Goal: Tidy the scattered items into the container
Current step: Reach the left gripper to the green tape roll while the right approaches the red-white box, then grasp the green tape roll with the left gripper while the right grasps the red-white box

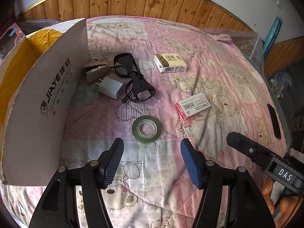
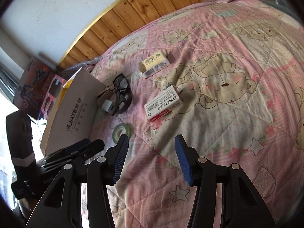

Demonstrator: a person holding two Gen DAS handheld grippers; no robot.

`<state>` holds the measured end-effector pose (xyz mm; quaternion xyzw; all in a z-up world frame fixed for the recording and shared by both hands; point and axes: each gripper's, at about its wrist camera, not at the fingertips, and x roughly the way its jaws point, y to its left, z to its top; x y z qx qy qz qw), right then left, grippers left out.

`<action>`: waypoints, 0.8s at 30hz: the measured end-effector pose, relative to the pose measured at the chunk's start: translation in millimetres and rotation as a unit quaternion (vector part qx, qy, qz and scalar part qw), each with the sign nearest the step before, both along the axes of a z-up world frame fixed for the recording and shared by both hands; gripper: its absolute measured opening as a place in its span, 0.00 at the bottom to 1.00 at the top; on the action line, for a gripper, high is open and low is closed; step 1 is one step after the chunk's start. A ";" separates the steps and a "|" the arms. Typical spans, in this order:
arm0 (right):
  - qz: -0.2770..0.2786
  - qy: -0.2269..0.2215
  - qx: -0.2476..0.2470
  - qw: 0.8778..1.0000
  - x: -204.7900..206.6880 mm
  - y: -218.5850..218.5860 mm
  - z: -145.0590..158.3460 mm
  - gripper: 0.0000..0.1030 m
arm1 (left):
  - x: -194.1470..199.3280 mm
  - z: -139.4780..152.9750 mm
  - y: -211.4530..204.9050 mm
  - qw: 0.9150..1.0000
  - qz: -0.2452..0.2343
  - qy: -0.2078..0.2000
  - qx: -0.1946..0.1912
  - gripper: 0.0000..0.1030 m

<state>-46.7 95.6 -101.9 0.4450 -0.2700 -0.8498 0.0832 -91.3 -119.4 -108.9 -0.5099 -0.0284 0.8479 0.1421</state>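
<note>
On a bed spread with a pink bear-print quilt (image 1: pixel 218 87), two hand-held grippers hover side by side, neither touching anything. Jaws of the left gripper (image 1: pixel 152 159) stand wide apart above bare quilt, just short of a green roll of tape (image 1: pixel 146 128) lying flat. Jaws of the right gripper (image 2: pixel 151 157) are likewise apart and empty; seen from the left wrist, its black body enters at the near right, with fingers (image 1: pixel 269 187) of a person's hand curled beneath it.

Scattered items lie beyond the tape. Black glasses (image 1: pixel 133 79) rest with arms folded at centre left, a white charger plug (image 1: pixel 111 87) touching their left side. Just beyond the plug, a tan stapler (image 1: pixel 95 70) sits against the corner of the cardboard box (image 1: pixel 47 102), whose raised flap, printed "JIAYE", stands along the left edge of the bed; yellow lining (image 1: pixel 17 72) shows inside. A white box of staples (image 1: pixel 193 104) with a red end lies to the right of the tape, well apart from it. Farther off sits a cream and white carton (image 1: pixel 170 62) with a barcode facing near.

Wood panelling (image 1: pixel 133 1) runs along the far wall beneath white plaster. From the right wrist, colourful printed boxes (image 2: pixel 32 87) lean beyond the cardboard box at far left.
</note>
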 end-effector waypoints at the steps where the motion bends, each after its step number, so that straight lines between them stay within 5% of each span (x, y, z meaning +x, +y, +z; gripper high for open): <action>1: -0.002 -0.007 -0.007 1.000 -7.6 2.5 -3.9 0.52 | -5.0 -5.1 1.9 1.000 0.000 -0.003 -0.004 0.64; 10: -0.018 -0.035 0.006 0.999 -65.3 17.1 -39.6 0.52 | -39.5 -51.6 7.2 0.999 0.009 -0.035 -0.020 0.65; 14: 0.007 -0.024 0.016 1.000 -81.3 12.9 -46.1 0.50 | -42.0 -56.5 10.4 1.000 0.000 -0.014 -0.023 0.68; 19: 0.047 0.000 0.029 0.998 -88.0 -3.6 -34.4 0.41 | -39.5 -55.0 3.3 1.000 -0.005 0.007 -0.028 0.49; 24: 0.091 0.010 0.001 0.996 -97.8 -25.2 -34.7 0.41 | -37.6 -54.7 -5.7 1.000 0.000 0.011 -0.011 0.49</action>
